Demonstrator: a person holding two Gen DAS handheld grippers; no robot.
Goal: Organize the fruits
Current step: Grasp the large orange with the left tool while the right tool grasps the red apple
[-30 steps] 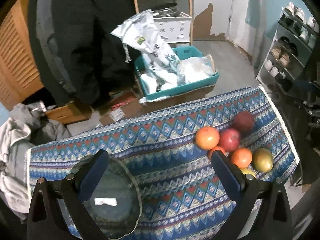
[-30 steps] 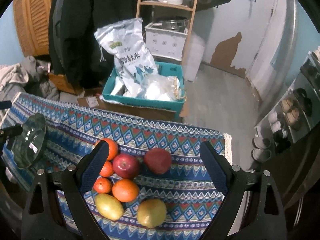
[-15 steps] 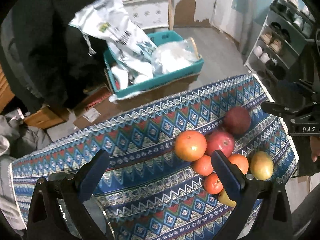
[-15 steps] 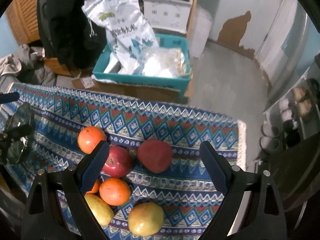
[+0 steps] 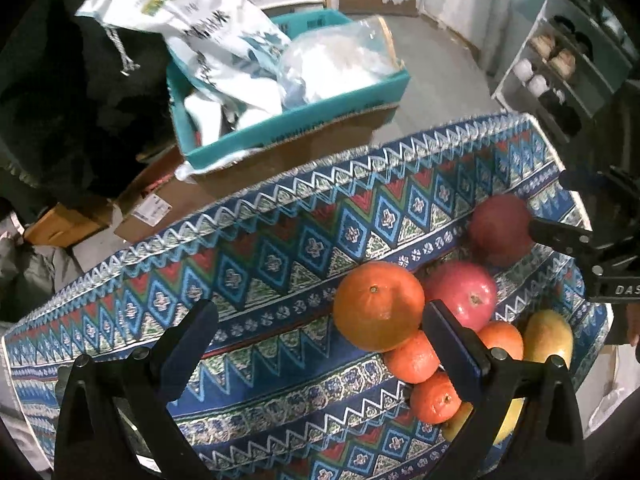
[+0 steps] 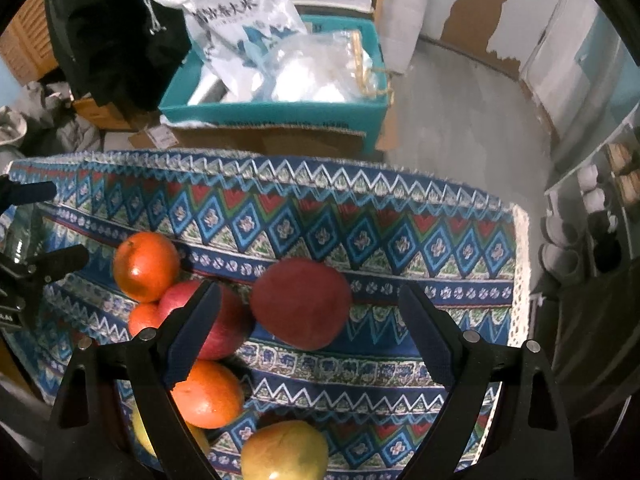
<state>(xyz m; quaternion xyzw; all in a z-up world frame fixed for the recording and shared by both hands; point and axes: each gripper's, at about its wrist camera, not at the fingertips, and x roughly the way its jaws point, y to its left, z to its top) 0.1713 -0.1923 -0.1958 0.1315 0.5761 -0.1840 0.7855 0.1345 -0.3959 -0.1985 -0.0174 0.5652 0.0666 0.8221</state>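
Observation:
A pile of fruit lies on the patterned cloth. In the left wrist view I see a big orange, a red apple, a dark red fruit, small oranges and a yellow-green fruit. My left gripper is open just left of the big orange, holding nothing. My right gripper is open, low over the cloth, with the dark red fruit between its fingers. The red apple and an orange sit by its left finger.
Behind the table, a teal crate of plastic bags rests on cardboard boxes. A dark coat hangs at the left. Shoe shelves stand at the right. The cloth's lace edge marks the table's right end.
Both grippers have moved closer and lower toward the fruit pile. The glass bowl has slipped out of the left wrist view. The dark red fruit now lies between the right fingers.

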